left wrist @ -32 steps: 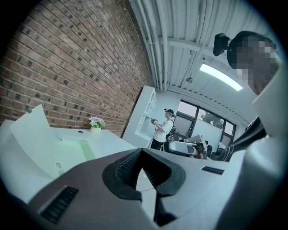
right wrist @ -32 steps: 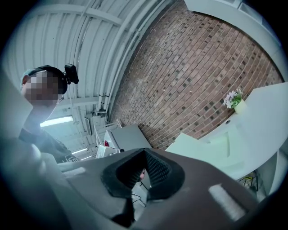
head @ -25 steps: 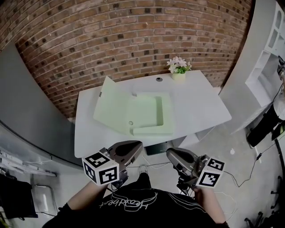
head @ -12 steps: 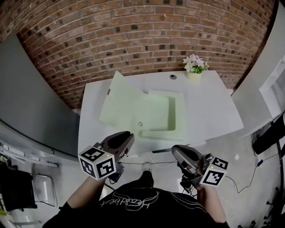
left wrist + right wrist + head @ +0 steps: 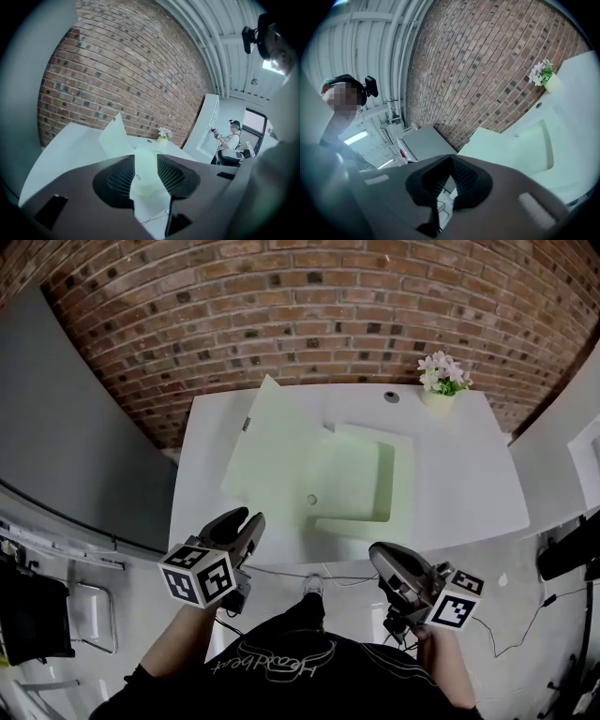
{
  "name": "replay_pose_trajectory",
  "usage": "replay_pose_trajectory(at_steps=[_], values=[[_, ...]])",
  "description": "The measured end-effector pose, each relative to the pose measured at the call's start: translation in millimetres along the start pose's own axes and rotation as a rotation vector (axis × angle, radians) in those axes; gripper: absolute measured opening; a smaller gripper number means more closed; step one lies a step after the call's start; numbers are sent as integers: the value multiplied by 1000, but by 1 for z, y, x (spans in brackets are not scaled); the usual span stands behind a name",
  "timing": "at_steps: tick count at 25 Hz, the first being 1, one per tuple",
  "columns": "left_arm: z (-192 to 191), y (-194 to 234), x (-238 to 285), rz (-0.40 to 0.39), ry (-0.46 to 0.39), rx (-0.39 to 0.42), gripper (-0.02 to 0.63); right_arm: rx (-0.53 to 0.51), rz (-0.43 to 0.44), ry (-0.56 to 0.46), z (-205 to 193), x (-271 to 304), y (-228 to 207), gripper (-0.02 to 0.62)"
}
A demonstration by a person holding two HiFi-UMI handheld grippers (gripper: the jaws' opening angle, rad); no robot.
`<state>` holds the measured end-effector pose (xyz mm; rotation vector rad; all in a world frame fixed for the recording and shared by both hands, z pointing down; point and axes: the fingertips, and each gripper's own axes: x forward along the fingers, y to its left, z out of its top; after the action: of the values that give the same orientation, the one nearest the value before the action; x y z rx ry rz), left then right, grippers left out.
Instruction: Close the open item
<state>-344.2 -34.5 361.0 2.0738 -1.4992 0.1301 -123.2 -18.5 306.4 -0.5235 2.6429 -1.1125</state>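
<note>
The box is lying open mid-table, its flap tilting up on the left. You're aiming the left gripper at it, jaws just parting on nothing, probably to swing that flap over. The right gripper is waiting with its jaws together.

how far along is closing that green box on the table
Nothing done yet: the green box lies open on the table, lid tilted up. In hand: the left tool, jaws just opening and empty, points at it; the right tool is shut. Left: folding the lid over.
</note>
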Motion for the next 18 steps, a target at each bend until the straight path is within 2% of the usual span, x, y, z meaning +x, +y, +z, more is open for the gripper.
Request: replay_pose_trajectory(at_steps=[10,18], values=[[-22,57,17,118,36,-72,126,51,-28,31,2,10,-34,5],[-10,72,33,142,-4,-109,126,84,-59,43,5,12,-61,5]])
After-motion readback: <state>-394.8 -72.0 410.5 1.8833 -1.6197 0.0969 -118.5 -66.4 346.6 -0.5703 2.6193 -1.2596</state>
